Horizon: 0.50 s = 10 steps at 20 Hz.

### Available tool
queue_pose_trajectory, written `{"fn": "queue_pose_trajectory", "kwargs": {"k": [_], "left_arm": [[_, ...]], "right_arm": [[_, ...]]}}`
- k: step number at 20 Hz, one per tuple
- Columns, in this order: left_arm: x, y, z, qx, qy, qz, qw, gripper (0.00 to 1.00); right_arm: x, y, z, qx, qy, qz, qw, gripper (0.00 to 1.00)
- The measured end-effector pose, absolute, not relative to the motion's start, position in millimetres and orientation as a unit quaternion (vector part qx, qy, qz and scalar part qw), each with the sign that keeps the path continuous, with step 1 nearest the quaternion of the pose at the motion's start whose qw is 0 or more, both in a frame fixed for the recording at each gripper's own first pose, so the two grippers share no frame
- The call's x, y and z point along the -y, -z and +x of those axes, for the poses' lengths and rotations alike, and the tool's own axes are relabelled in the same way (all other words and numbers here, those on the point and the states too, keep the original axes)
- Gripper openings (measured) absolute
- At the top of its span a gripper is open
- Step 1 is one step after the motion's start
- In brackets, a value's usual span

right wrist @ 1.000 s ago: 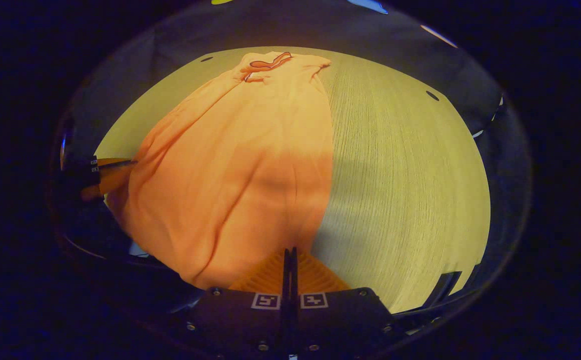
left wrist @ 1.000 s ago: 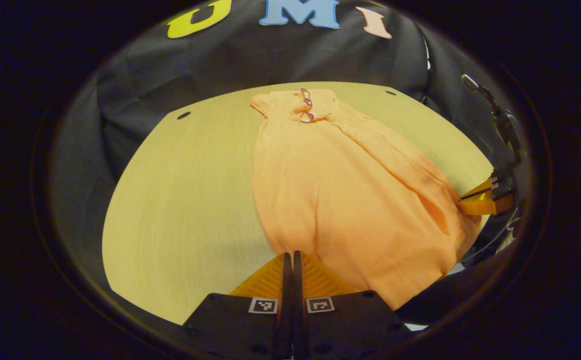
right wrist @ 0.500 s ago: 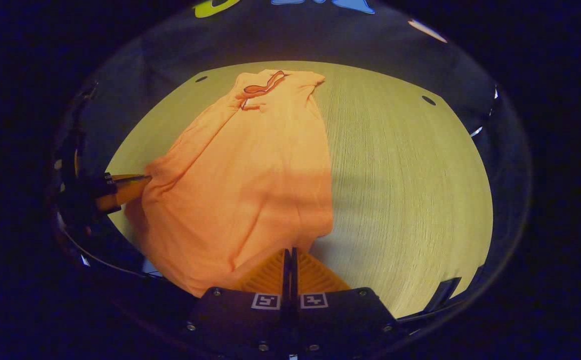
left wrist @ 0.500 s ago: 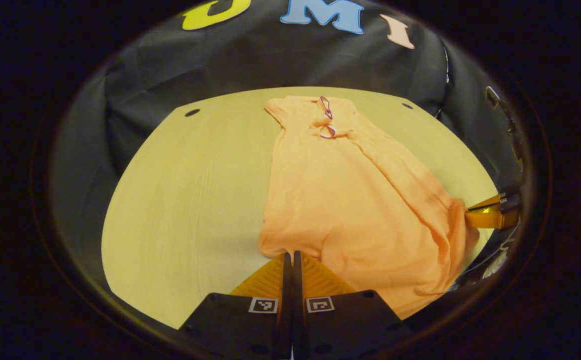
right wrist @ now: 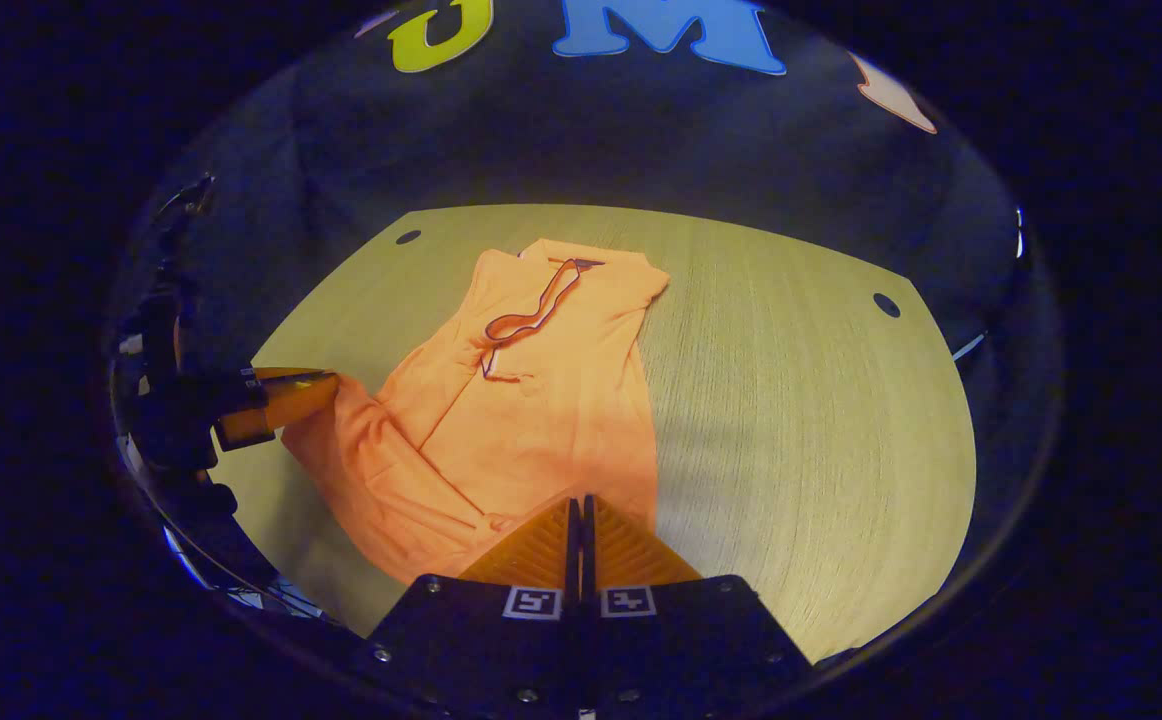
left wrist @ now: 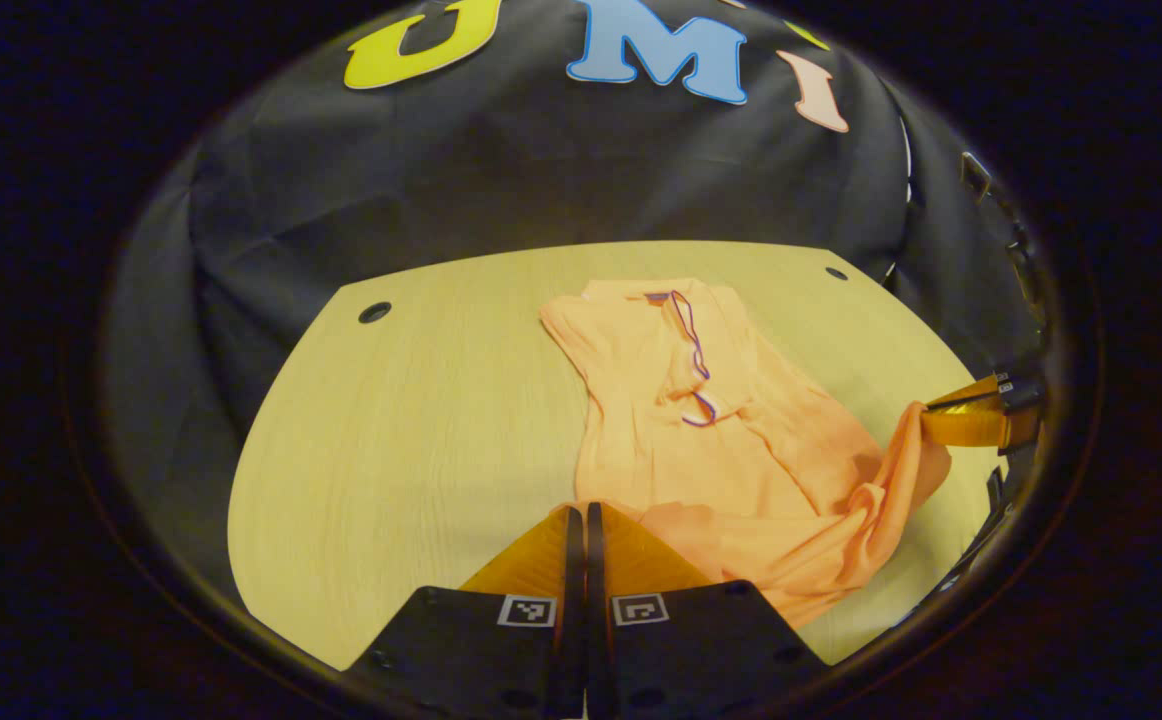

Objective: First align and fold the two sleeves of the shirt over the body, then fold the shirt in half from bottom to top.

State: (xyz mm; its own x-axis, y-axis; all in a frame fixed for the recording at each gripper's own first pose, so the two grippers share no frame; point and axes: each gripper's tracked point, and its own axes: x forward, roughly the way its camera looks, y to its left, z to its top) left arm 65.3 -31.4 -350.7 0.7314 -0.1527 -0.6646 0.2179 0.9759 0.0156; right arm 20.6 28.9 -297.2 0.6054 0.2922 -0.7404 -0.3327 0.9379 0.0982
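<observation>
Orange polo shirt (left wrist: 701,420) lay on the wooden table (left wrist: 401,420), hem lifted. Left gripper (left wrist: 577,512) and right gripper (right wrist: 575,503) were each clamped tight on a hem corner. Fabric judged soft, light, limp; corners suit gripping.

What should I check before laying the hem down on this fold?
1. Left gripper shut on the orange shirt hem: ok.
2. Right gripper shut on the hem: ok.
3. Both hem corners lifted off the wooden table: ok.
4. Collar end lying flat: ok.
5. Sleeves folded over the body: cannot tell.
6. Hem between the grippers taut: not ok, it sags and bunches.
</observation>
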Motion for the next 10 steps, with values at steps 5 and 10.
{"fn": "queue_pose_trajectory", "kwargs": {"k": [5, 10], "left_arm": [[31, 338, 143, -0.328, 0.101, 0.052, 0.938, 0.06], [33, 323, 229, -0.305, 0.095, 0.019, 0.947, 0.06]], "right_arm": [[-25, 271, 113, -0.369, -0.16, -0.01, 0.915, 0.0], [-21, 251, 202, -0.334, -0.147, 0.003, 0.931, 0.0]]}}
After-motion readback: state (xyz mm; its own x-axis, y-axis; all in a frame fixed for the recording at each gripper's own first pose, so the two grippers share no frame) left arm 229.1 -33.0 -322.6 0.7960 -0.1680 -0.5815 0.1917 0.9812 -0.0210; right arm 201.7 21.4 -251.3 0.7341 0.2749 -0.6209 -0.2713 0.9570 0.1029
